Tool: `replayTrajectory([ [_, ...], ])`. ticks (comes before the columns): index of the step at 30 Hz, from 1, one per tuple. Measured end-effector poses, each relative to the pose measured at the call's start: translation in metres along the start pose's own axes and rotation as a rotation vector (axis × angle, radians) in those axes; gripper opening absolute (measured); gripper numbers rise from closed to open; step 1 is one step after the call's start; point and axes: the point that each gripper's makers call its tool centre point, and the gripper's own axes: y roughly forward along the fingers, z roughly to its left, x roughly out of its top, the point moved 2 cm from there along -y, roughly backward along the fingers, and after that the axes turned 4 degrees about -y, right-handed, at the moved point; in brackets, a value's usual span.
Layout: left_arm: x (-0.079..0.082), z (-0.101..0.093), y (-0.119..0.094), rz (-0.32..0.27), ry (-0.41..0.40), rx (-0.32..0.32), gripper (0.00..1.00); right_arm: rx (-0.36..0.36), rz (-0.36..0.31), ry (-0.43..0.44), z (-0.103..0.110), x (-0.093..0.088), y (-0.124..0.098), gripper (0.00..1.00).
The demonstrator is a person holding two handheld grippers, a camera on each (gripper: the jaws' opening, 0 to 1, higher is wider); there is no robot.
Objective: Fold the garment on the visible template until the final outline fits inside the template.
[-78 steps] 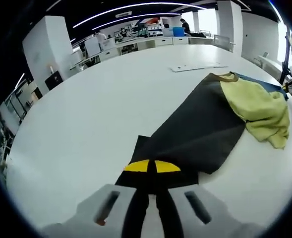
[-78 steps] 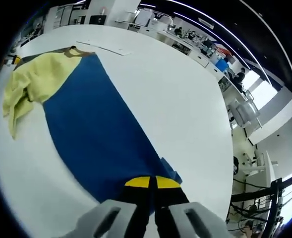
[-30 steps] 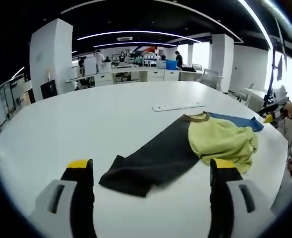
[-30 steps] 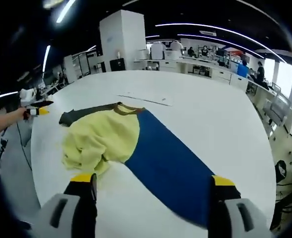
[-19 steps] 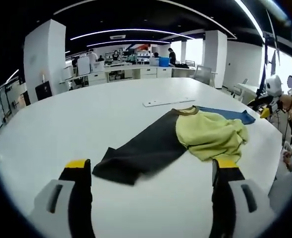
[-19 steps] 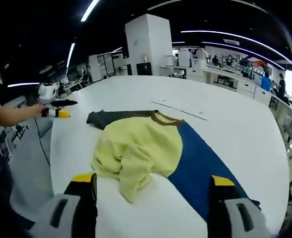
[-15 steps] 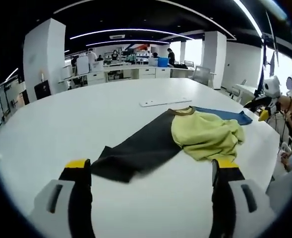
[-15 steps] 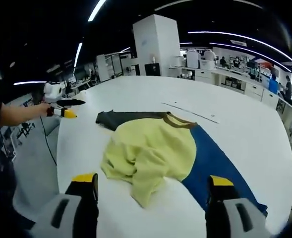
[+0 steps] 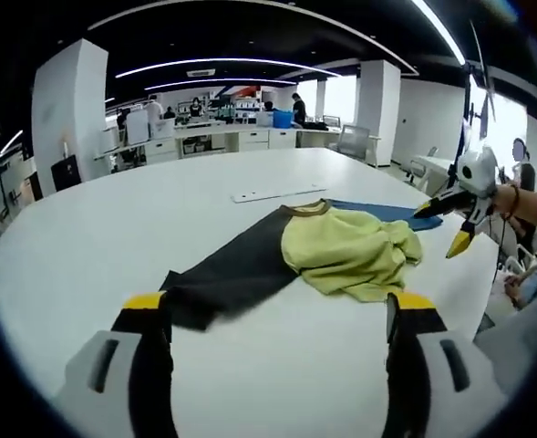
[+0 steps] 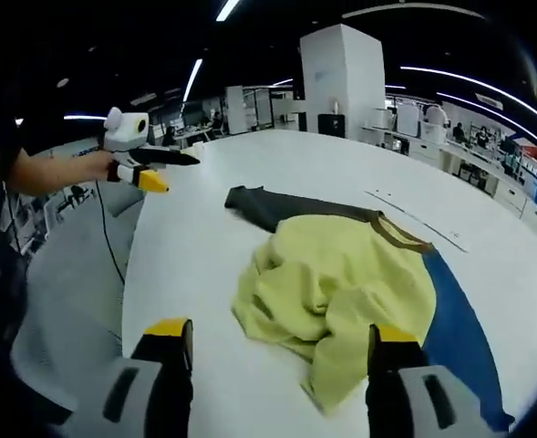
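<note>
**Both sleeves released; crumpled body awaits folding**

Garment point(image 9: 341, 255) on the white table point(image 9: 113, 237), seen from both sides. The black sleeve point(image 9: 227, 278) and blue sleeve point(image 10: 459, 342) lie stretched flat to opposite sides, while the yellow body point(image 10: 341, 292) sits bunched in a heap between them, brown collar point(image 10: 391, 233) turned away from the person. Compared with the views of moments ago, each hand-held gripper has let go of its sleeve end and drawn back: the left hand-held gripper point(image 9: 277, 315) now stands with jaws spread wide and nothing between them, and the right hand-held gripper point(image 10: 277, 342) likewise is released and empty, facing the yellow heap. Each also appears in the other's view, raised off the table edge. A pale flat strip point(image 9: 263, 194) lies beyond the collar; whether it belongs to the template cannot be told, and no template outline is discernible. The spreading step appears done; folding proper has not begun, and the rumpled body likely needs flattening first.
</note>
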Motion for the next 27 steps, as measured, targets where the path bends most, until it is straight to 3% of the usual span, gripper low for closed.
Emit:
replayTrajectory([
  [5,-0.016,-0.005,-0.005,0.047,0.038,0.003,0.93,0.047,-0.007,-0.032,0.014,0.002,0.018,0.67],
  [11,-0.026,-0.012,-0.009,0.063,0.033,-0.009,0.91,0.067,0.019,-0.062,0.021,-0.002,0.039,0.58],
  [20,-0.039,-0.018,-0.008,0.088,0.029,-0.024,0.88,0.005,0.118,-0.165,0.016,-0.021,0.067,0.47],
  [24,-0.041,-0.019,-0.009,0.084,0.039,-0.029,0.86,-0.009,0.142,-0.132,0.013,-0.027,0.072,0.44],
  [27,-0.045,-0.017,-0.009,0.096,0.04,-0.024,0.85,-0.016,0.159,-0.137,0.01,-0.031,0.075,0.36],
])
